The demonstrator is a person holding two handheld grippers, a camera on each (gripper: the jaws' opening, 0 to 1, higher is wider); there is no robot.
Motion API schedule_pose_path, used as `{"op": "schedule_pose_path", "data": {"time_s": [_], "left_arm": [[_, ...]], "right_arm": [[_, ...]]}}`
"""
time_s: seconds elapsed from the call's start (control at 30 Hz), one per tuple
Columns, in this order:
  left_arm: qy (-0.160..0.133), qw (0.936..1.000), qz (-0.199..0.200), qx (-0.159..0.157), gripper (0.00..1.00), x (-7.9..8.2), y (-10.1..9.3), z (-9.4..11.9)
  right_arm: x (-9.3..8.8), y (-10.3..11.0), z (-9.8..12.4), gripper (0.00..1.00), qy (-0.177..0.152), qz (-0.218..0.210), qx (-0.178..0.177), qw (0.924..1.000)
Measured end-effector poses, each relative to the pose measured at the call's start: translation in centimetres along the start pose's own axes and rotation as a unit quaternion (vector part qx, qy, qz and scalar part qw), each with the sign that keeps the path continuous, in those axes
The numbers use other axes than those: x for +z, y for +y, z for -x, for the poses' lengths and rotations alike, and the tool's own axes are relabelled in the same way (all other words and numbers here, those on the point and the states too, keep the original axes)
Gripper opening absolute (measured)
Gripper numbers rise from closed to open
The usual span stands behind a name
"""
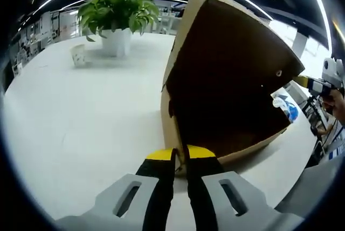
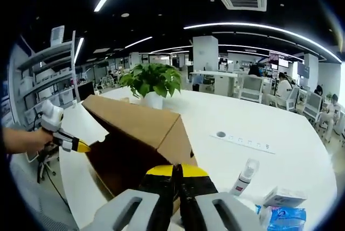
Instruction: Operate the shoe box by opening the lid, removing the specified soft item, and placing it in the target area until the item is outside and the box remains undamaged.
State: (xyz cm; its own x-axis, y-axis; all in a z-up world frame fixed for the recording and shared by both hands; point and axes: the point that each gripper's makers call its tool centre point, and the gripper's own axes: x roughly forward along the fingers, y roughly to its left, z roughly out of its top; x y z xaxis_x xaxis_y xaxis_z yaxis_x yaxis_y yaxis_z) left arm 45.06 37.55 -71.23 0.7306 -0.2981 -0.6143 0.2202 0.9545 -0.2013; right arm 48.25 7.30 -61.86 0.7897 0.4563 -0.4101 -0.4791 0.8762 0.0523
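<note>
The brown cardboard shoe box (image 1: 226,80) stands on the white table (image 1: 81,128), and I look into the dark underside of its raised lid. My left gripper (image 1: 180,158) is shut on the lid's near rim. My right gripper (image 1: 315,84) shows at the lid's far right corner. In the right gripper view the lid (image 2: 135,120) tilts up over a dark gap. My right gripper (image 2: 178,172) is shut on the lid's near corner. The left gripper (image 2: 81,145), held by a hand, pinches the lid's left edge. The soft item is hidden.
A potted plant (image 1: 116,18) and a paper cup (image 1: 78,54) stand at the far side of the table. A spray bottle (image 2: 245,177), a white carton (image 2: 280,196) and a blue-white packet (image 2: 283,217) lie right of the box. A socket strip (image 2: 242,142) is set into the tabletop (image 2: 259,117).
</note>
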Motion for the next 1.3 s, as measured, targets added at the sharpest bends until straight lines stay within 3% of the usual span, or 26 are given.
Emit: {"op": "schedule_pose_path", "data": {"time_s": [0.63,0.97,1.3], "left_arm": [[-0.001,1.0,-0.001,-0.004,0.07,0.1,-0.3,0.3],[-0.002,0.9995,-0.031,-0.005,0.08,0.3,-1.0,0.8],[-0.036,0.9984,-0.038,-0.019,0.12,1.6,-1.2,1.8]], "right_arm": [[-1.3,0.5,0.4,0.0,-0.002,-0.006,-0.001,1.0],[-2.5,0.7,0.5,0.0,0.007,-0.015,0.002,0.9999],[-4.6,0.9,0.4,0.0,0.027,-0.029,0.018,0.999]]}}
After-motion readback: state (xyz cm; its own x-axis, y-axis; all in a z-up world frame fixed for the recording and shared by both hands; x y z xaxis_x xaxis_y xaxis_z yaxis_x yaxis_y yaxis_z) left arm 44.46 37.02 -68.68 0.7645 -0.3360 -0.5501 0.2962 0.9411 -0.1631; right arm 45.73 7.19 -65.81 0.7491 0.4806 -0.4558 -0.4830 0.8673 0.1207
